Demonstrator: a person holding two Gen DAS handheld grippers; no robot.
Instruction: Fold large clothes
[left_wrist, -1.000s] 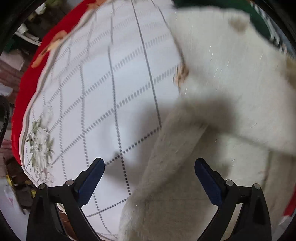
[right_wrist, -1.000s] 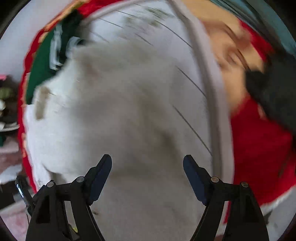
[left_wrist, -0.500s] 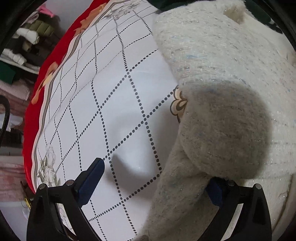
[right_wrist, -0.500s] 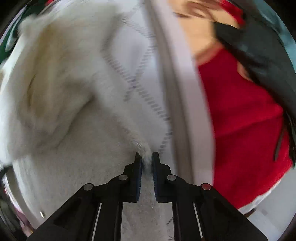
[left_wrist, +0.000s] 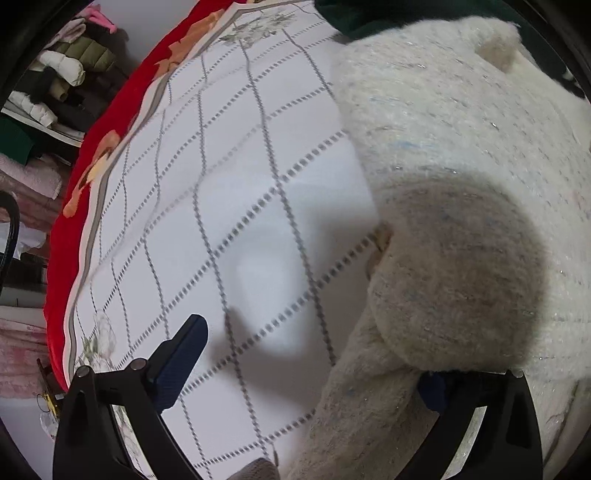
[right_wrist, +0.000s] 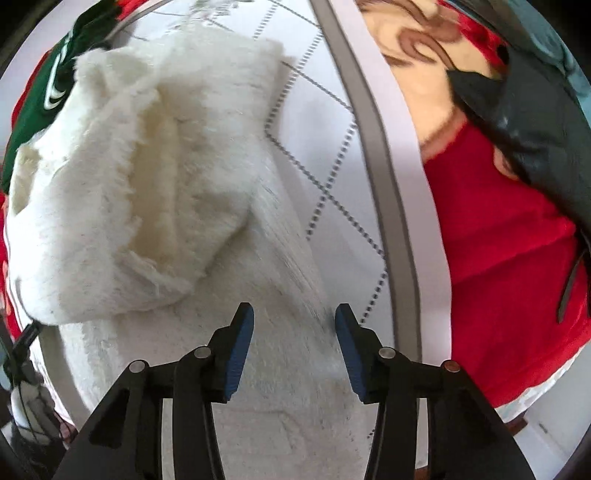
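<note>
Item: white fleece garment (right_wrist: 155, 192), partly folded on the quilted white bedspread (left_wrist: 236, 192); we judge it soft, bulky and light, best pinched at an edge or hem. Our left gripper (left_wrist: 306, 373) gapes wide, fleece overlapping one finger; our right gripper (right_wrist: 293, 345) hangs parted, holding nothing.

Left gripper (left_wrist: 306, 365): right finger mostly hidden behind a fuzzy white sweater (left_wrist: 454, 206) fold, only a bit of blue pad showing. Sweater cut off by frame edge at right & bottom in both views. Green garment (right_wrist: 40, 88) mostly hidden under the sweater; the grid-pattern bedcover (left_wrist: 236, 192) is motion-blurred.
</note>
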